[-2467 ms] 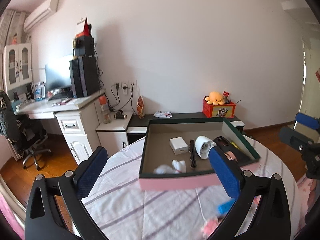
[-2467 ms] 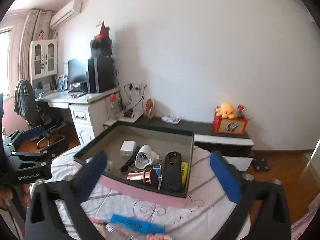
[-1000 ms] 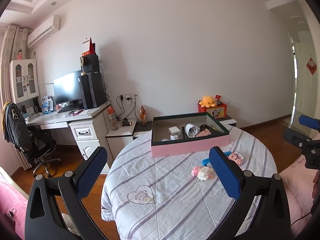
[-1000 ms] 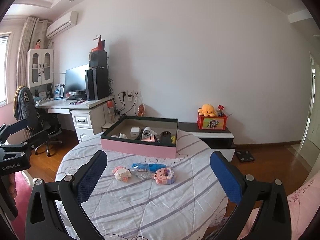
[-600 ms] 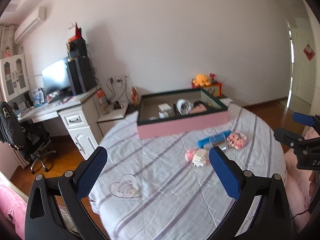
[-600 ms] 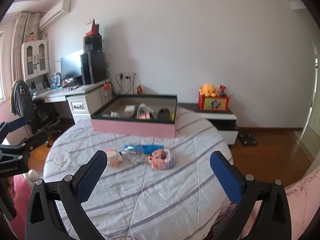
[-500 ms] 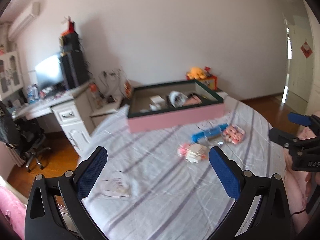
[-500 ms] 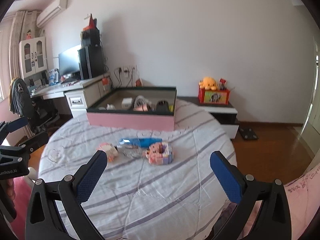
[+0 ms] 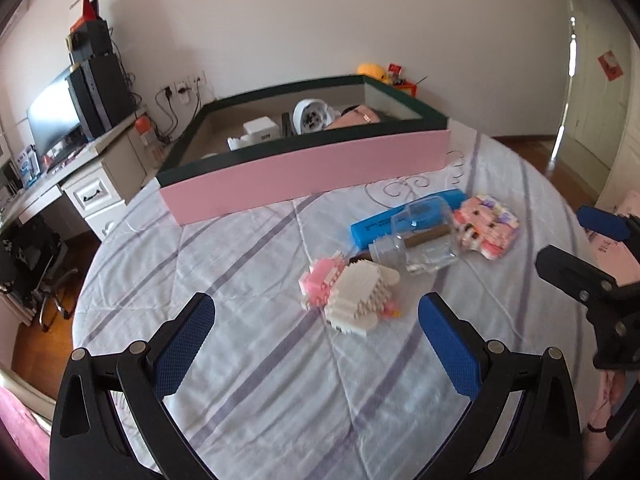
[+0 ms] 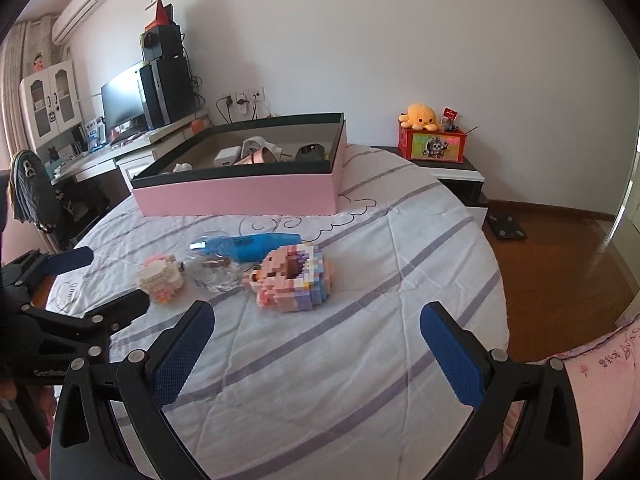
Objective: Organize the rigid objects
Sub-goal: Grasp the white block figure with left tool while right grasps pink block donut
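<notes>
Left claw [image 9: 316, 322]: jaws wide apart, nothing held; hovers over the near part of the counter, white-and-pink brick figure just ahead between the blue pads.
Right claw [image 10: 316, 322]: jaws wide apart, nothing held; hovers above the near counter, pastel brick figure just ahead.
Counter [image 10: 360, 360]: round, covered by a white cloth with purple stripes.
White-and-pink brick figure [image 9: 352, 294]: on the cloth, near-left of the loose group.
Clear glass bottle [image 9: 420, 244]: lying on its side, between the two brick figures, touching the blue box.
Blue box [image 9: 404, 220]: long, flat, on the far side of the bottle.
Pastel brick figure [image 10: 294, 278]: right end of the group, beside the bottle.
Pink tray [image 10: 240, 196]: far side of the counter, dark green rim; white charger, white rounded item and dark items inside.
</notes>
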